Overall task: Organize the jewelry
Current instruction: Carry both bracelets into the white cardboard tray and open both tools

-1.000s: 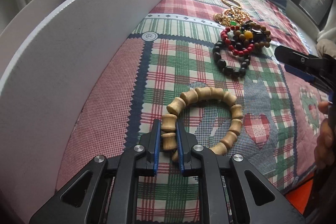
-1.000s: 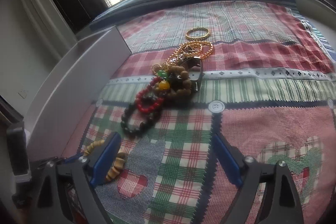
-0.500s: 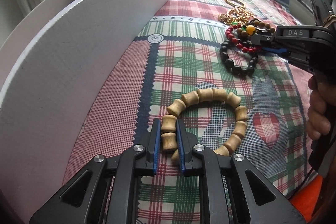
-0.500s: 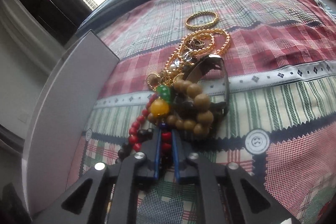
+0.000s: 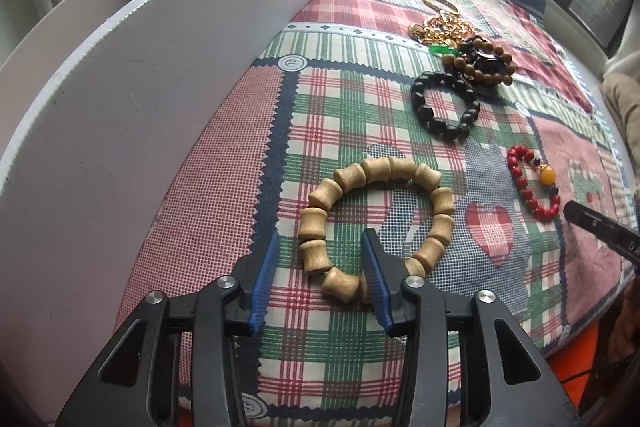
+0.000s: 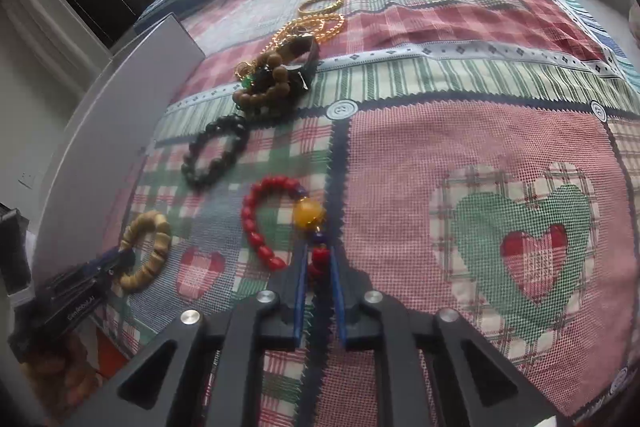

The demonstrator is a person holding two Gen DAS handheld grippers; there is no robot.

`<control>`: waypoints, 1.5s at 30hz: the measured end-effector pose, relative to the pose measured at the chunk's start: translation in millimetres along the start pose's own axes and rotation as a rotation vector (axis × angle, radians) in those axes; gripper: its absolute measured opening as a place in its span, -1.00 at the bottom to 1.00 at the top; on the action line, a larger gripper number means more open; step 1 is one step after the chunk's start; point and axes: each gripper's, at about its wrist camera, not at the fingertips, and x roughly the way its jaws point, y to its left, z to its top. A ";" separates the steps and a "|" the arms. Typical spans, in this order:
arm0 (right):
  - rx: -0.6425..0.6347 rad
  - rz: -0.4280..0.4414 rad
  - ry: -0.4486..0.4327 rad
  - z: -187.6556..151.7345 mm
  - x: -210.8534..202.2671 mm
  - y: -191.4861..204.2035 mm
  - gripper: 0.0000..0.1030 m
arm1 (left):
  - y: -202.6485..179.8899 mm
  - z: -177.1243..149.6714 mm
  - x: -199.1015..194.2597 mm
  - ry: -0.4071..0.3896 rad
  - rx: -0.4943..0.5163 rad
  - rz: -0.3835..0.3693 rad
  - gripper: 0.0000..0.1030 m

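Released since half a second ago, the wooden spool-bead bracelet (image 5: 380,223) now lies flat on the patchwork quilt (image 5: 336,107) at lower centre of the left wrist view; the left claw (image 5: 322,279), previously clamped on its near beads, stands wide open, one finger outside the ring and one inside, holding nothing. Over the same interval the red bead bracelet (image 6: 276,223) with its amber bead has been drawn out of the tangled pile and down toward the lower centre of the right wrist view. The right claw (image 6: 318,279) is nearly closed, pinching the bracelet's near red beads between its blue pads.

Judgement: each bracelet is being separated and laid out singly, so pieces do not snag one another.

A black bead bracelet (image 5: 446,105) lies apart at upper right of the left wrist view, just touching the remaining pile. That pile, a brown bead bracelet (image 5: 490,65) over gold chains (image 5: 444,23), is still tangled. A gold bangle (image 6: 322,3) sits beyond it. A white board wall (image 5: 132,99) fills the left side.
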 end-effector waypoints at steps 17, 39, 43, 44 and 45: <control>-0.342 -0.085 -0.031 17.0 25.3 34.3 -0.42 | -1.2 6.1 14.0 0.033 0.058 0.088 -0.01; -0.563 0.182 -0.252 71.7 -96.5 163.9 -0.66 | 72.5 48.9 -177.2 -0.308 -0.186 -0.140 -0.76; -0.650 0.296 -0.268 81.6 -97.9 230.0 -0.66 | 116.6 45.8 -179.0 -0.328 -0.257 0.011 -0.76; -0.674 0.316 -0.263 82.7 -92.9 247.4 -0.66 | 128.1 44.5 -173.2 -0.315 -0.277 0.037 -0.76; -0.688 0.337 -0.248 84.0 -85.8 263.8 -0.66 | 138.5 43.2 -166.7 -0.303 -0.292 0.063 -0.76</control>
